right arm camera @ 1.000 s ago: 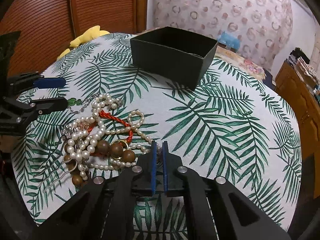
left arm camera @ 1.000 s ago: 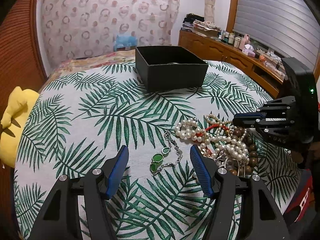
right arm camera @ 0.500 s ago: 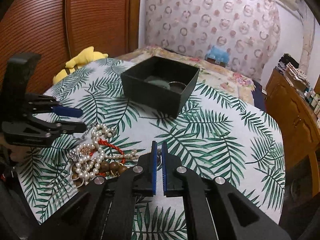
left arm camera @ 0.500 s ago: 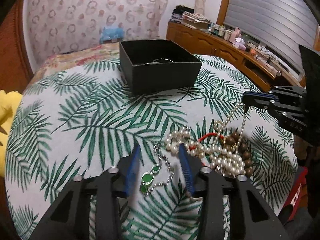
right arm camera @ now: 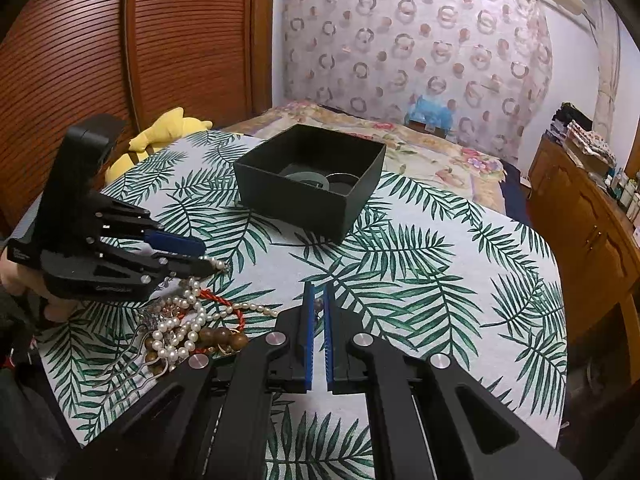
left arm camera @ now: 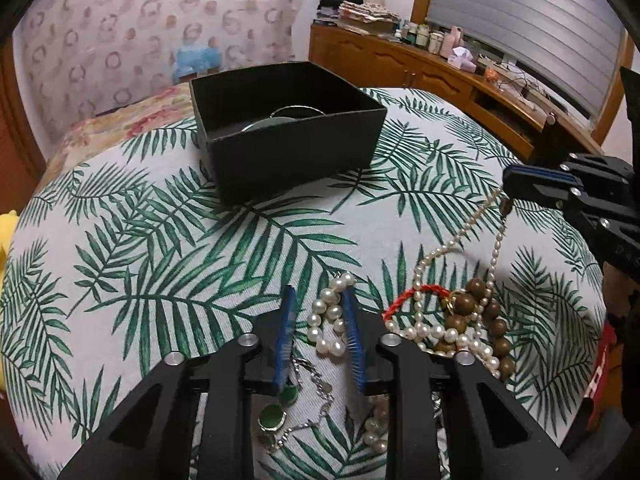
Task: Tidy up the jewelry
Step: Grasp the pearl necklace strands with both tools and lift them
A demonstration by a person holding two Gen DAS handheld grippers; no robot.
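A black open box (left arm camera: 296,168) (right arm camera: 296,204) stands at the far side of the palm-leaf tablecloth, with a greenish bangle and a ring inside. My left gripper (left arm camera: 319,332) (right arm camera: 200,254) hangs low over the jewelry pile (right arm camera: 188,332) with its jaws closing. A strand of large pearls (left arm camera: 328,320) and a green-stone chain (left arm camera: 276,412) lie between the pads, which do not visibly press on them. My right gripper (right arm camera: 318,312) (left arm camera: 516,184) is shut on the end of a thin pearl necklace (left arm camera: 452,244), lifted off the pile. Brown wooden beads (left arm camera: 472,304) and a red cord (left arm camera: 420,292) lie tangled there.
A yellow plush toy (right arm camera: 160,136) sits at the table's left edge. A wooden cabinet (left arm camera: 400,64) with bottles runs along the right wall. A floral bed lies beyond the box. A person's hand (right arm camera: 16,280) holds the left gripper. Bare cloth lies between pile and box.
My left gripper moved forward past the green-stone chain to the large pearls, and its jaws narrowed. My right gripper rose, pulling the thin pearl necklace up from the pile.
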